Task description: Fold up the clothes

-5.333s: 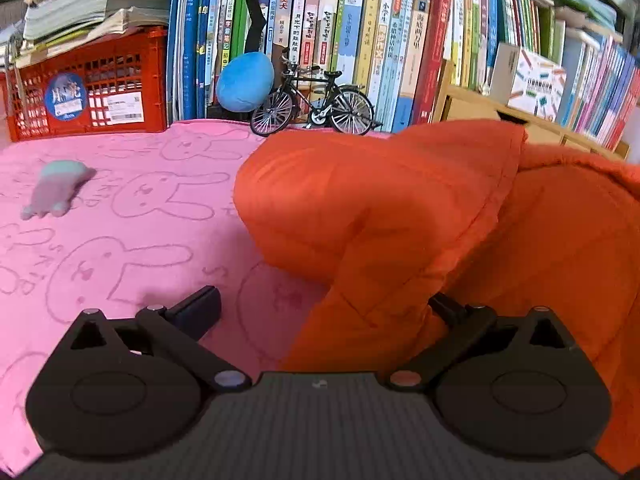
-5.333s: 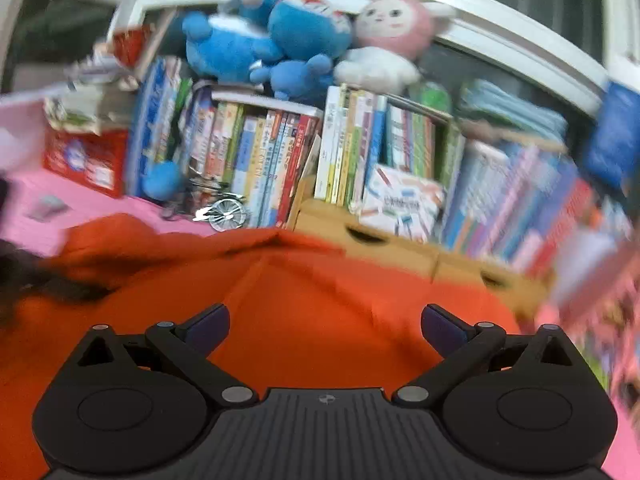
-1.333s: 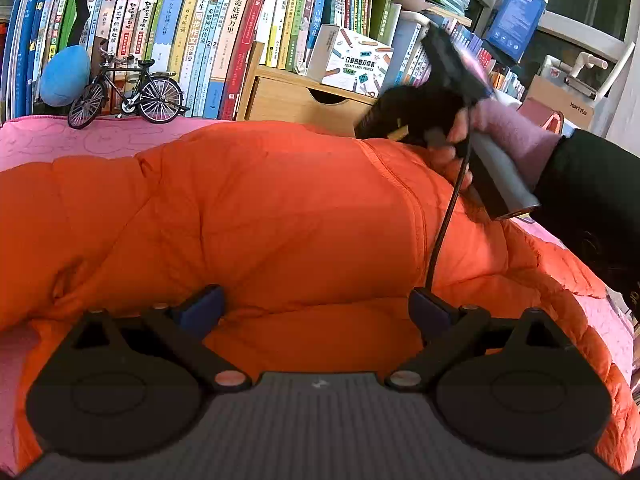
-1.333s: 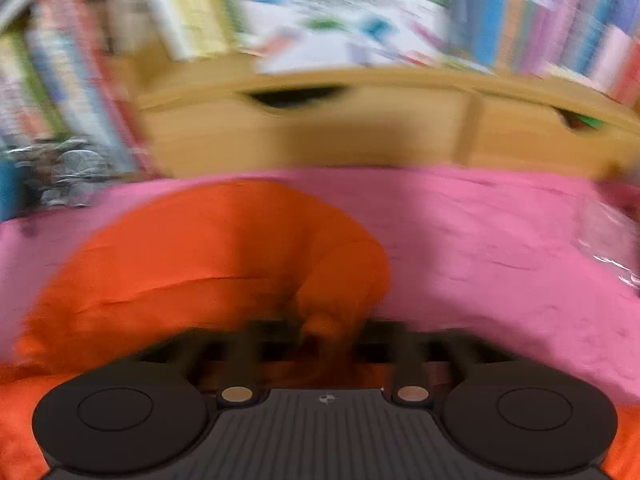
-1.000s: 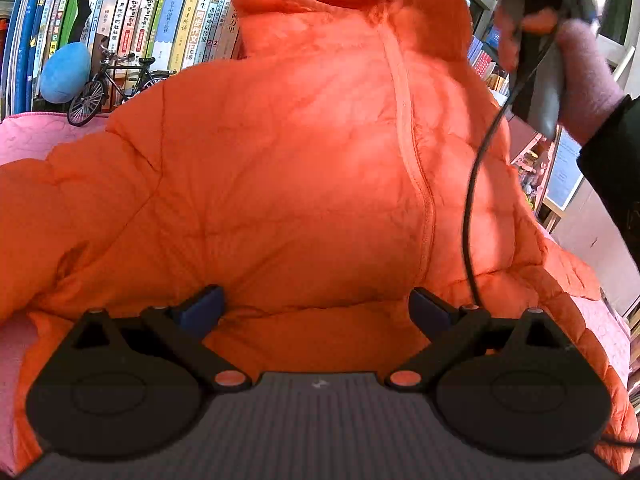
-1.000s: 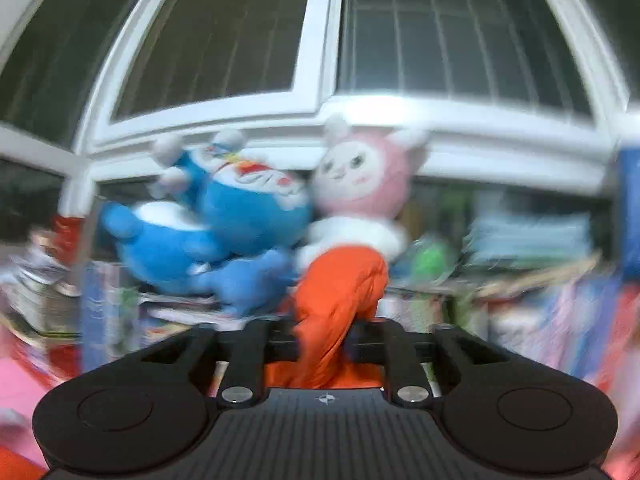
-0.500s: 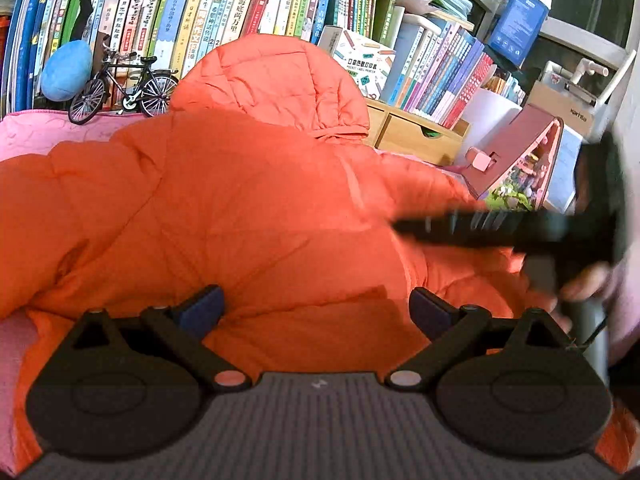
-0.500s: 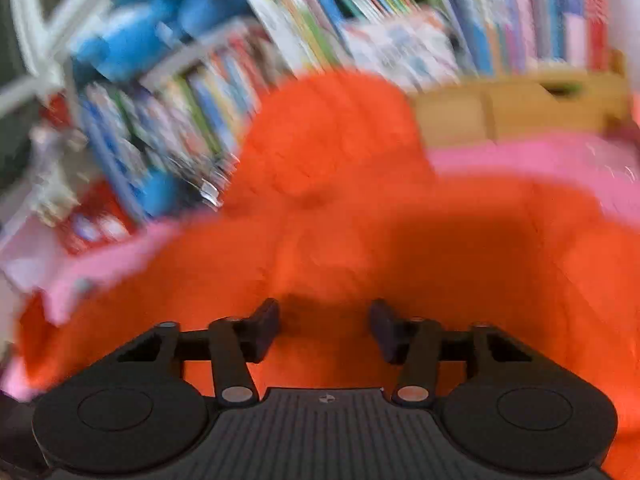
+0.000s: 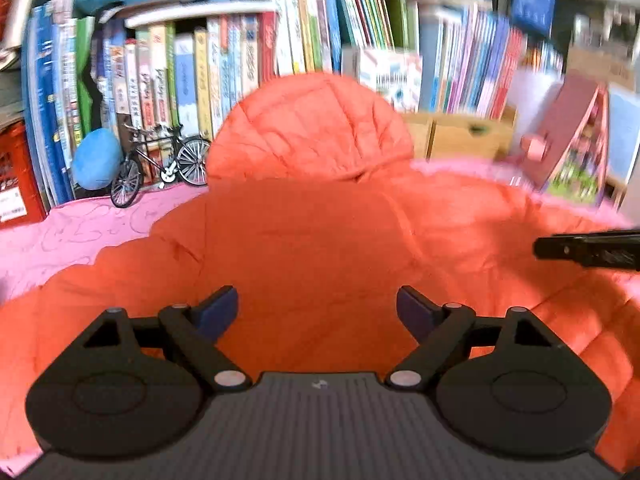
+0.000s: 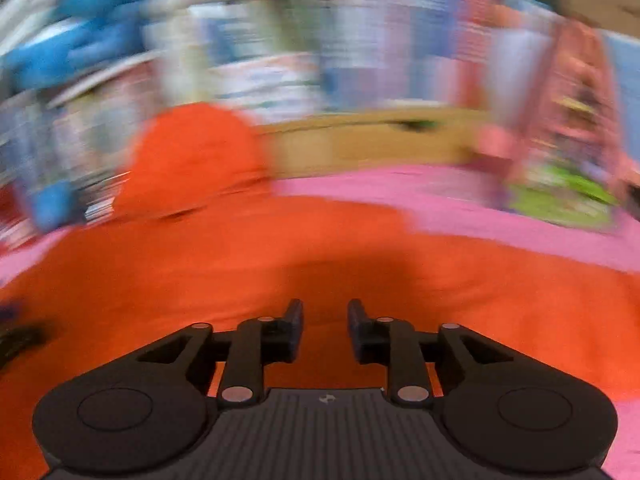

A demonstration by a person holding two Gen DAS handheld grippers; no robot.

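Jacket [image 9: 320,240]: orange puffer w/ hood, spread on the pink cover [image 9: 100,224], hood [image 9: 312,128] at far end, propped against the books [image 9: 200,64]. Fills most of both views.

L gripper [image 9: 318,312]: over jacket's near part, jaws wide but closing; only flat fabric below, nothing pinched.

R gripper [image 10: 325,330]: jaws narrow & closing, a gap shows btw them; orange fabric behind, no fold caught that I can see. View heavily blurred. Its tip [image 9: 588,250] pokes in at right edge of L view, above the jacket's right side.

Weight: looks light for its bulk, judged from the quilting.

Stiffness: soft, puffy. Folds prob spring back, so likely needs pressing flat after each fold.

Surface: smooth shell, prob slippery; a shallow pinch may slide off.

Fragility: none really; zip or seams could snag on pads.

Where to grab: edges. Hem, cuff or hood rim give a thin doubled layer to bite. Mid-panel is too fat & taut. Right sleeve side [image 9: 520,248] sits nearest the R gripper.

Stage: laid out, no neat fold visible yet; sleeves seem still to be brought in.

Clutter: toy bike [image 9: 160,164] & blue ball [image 9: 96,158] near the hood's left. Keep a swung sleeve clear of them.
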